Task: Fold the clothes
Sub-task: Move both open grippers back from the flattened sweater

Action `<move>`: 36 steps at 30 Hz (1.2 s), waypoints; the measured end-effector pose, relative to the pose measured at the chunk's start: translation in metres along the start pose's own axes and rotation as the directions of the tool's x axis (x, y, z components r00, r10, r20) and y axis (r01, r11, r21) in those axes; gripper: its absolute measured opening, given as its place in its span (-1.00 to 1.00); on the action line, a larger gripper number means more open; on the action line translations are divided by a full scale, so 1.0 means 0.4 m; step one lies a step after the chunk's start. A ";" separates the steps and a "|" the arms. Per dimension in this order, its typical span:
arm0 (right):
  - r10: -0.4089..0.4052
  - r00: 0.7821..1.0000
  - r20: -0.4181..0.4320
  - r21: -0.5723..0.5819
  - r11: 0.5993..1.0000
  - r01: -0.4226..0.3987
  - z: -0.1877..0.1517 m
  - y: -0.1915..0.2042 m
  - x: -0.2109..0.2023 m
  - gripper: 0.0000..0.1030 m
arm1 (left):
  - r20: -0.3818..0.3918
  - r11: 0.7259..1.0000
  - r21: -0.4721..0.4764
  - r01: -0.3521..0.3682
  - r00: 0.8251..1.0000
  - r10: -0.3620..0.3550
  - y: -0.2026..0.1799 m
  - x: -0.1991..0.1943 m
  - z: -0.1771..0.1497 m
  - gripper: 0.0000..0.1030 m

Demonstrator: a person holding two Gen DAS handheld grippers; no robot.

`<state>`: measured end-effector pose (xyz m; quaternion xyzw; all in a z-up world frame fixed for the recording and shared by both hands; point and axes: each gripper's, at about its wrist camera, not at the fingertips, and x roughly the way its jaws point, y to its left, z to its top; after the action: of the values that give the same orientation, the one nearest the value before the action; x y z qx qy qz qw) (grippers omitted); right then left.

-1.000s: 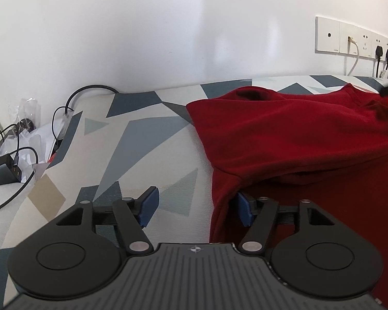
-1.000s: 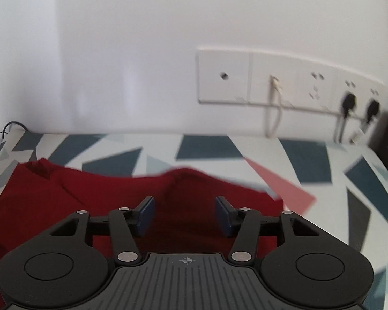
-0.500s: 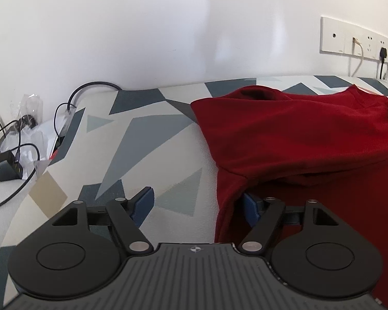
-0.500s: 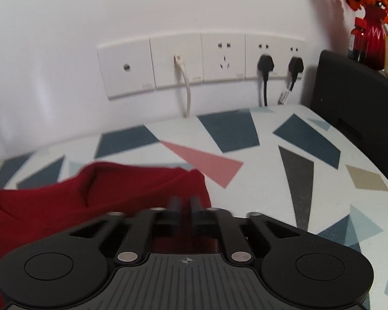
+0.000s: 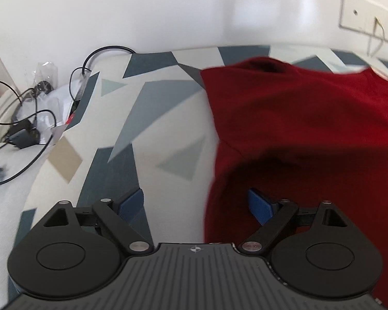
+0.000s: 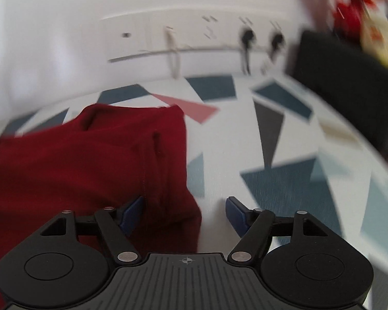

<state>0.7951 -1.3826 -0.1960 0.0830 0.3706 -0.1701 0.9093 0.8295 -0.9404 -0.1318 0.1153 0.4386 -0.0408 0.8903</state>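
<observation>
A dark red garment (image 5: 297, 129) lies on a table covered with a cloth of grey, blue and pink triangles (image 5: 152, 118). My left gripper (image 5: 195, 206) hangs over the garment's left edge, its jaws opening wide; the cloth's edge runs between the blue pads, neither pressing on it. In the right wrist view the same red garment (image 6: 77, 160) fills the left half. My right gripper (image 6: 185, 213) is over its right edge, jaws opening, with a fold of the fabric lying loose between the blue fingertips (image 6: 235, 209).
Black cables and an adapter (image 5: 23, 134) with clear plastic bags lie off the table's left end. A white wall socket strip (image 6: 194, 36) with plugs runs along the back wall. A black box (image 6: 349, 82) and red and orange items (image 6: 362, 13) stand at the far right.
Both grippers have opened wider. The right gripper, narrowed on the cloth half a second ago, has let it go and swung to the garment's right edge. The left view has tilted slightly.
</observation>
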 end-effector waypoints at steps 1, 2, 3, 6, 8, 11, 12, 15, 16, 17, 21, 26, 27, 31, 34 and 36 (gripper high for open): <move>0.001 1.000 0.003 0.009 1.000 -0.001 0.007 -0.004 0.002 0.35 | -0.002 1.000 -0.004 -0.009 1.000 0.009 -0.007 -0.015 -0.011 0.73; 0.012 1.000 0.015 0.048 0.999 -0.013 0.016 -0.016 0.000 0.35 | -0.004 1.000 -0.015 -0.017 1.000 0.017 -0.010 -0.030 -0.024 0.74; 0.027 0.999 0.044 0.096 0.995 -0.031 0.025 -0.030 -0.008 0.36 | -0.007 0.999 -0.026 -0.024 1.000 0.024 -0.014 -0.045 -0.036 0.77; 0.055 0.991 0.122 0.207 0.975 -0.080 0.042 -0.070 -0.036 0.59 | -0.027 0.998 -0.055 -0.032 0.999 0.030 -0.018 -0.077 -0.066 0.82; 0.073 0.988 0.134 0.221 0.970 -0.101 0.047 -0.090 -0.052 0.67 | -0.056 0.998 -0.060 -0.017 0.998 0.014 -0.019 -0.087 -0.085 0.82; 0.051 0.992 0.113 0.158 0.985 -0.069 0.028 -0.100 -0.103 0.98 | -0.087 0.998 -0.062 0.026 0.996 -0.031 -0.015 -0.102 -0.109 0.82; 0.043 0.993 0.114 0.148 0.987 -0.059 0.017 -0.107 -0.124 0.98 | -0.093 0.997 -0.062 0.042 0.994 -0.048 -0.013 -0.107 -0.117 0.82; 0.020 0.991 0.131 0.186 0.982 -0.045 -0.046 -0.150 -0.198 0.98 | -0.101 0.995 -0.055 0.088 0.991 -0.093 -0.005 -0.121 -0.141 0.86; 0.015 0.992 0.124 0.208 0.977 -0.041 -0.073 -0.164 -0.222 0.98 | -0.105 0.995 -0.041 0.092 0.990 -0.096 -0.003 -0.126 -0.151 0.86; 0.019 0.995 0.098 0.227 0.973 -0.041 -0.101 -0.175 -0.239 0.98 | -0.109 0.995 -0.026 0.096 0.989 -0.098 -0.001 -0.131 -0.162 0.86; 0.025 0.999 -0.032 0.274 0.962 -0.016 -0.229 -0.189 -0.307 0.98 | -0.081 0.989 0.093 0.112 0.991 -0.104 -0.015 -0.163 -0.224 0.98; 0.070 0.990 -0.121 0.167 0.985 -0.049 -0.338 -0.130 -0.372 0.98 | -0.045 0.984 0.026 0.178 0.983 -0.177 0.004 -0.186 -0.291 0.99; 0.097 0.985 -0.140 0.135 0.988 -0.078 -0.343 -0.114 -0.374 0.98 | -0.049 0.983 0.006 0.184 0.982 -0.184 0.007 -0.186 -0.295 1.00; 0.059 0.984 -0.166 -0.005 0.998 -0.061 -0.345 -0.041 -0.361 0.98 | -0.049 0.980 -0.021 0.197 0.979 -0.198 0.012 -0.189 -0.306 1.00; 0.035 0.981 -0.191 -0.029 0.999 -0.041 -0.340 -0.004 -0.347 0.98 | -0.055 0.980 -0.022 0.198 0.978 -0.199 0.014 -0.192 -0.306 1.00; 0.040 0.980 -0.195 -0.033 0.998 -0.048 -0.340 0.005 -0.345 0.99 | -0.064 0.979 -0.020 0.201 0.977 -0.202 0.016 -0.191 -0.303 1.00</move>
<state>0.6159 -1.3088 -0.1958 0.0902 0.4589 -0.1340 0.8737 0.6901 -0.9072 -0.1416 0.0654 0.4772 -0.1239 0.8675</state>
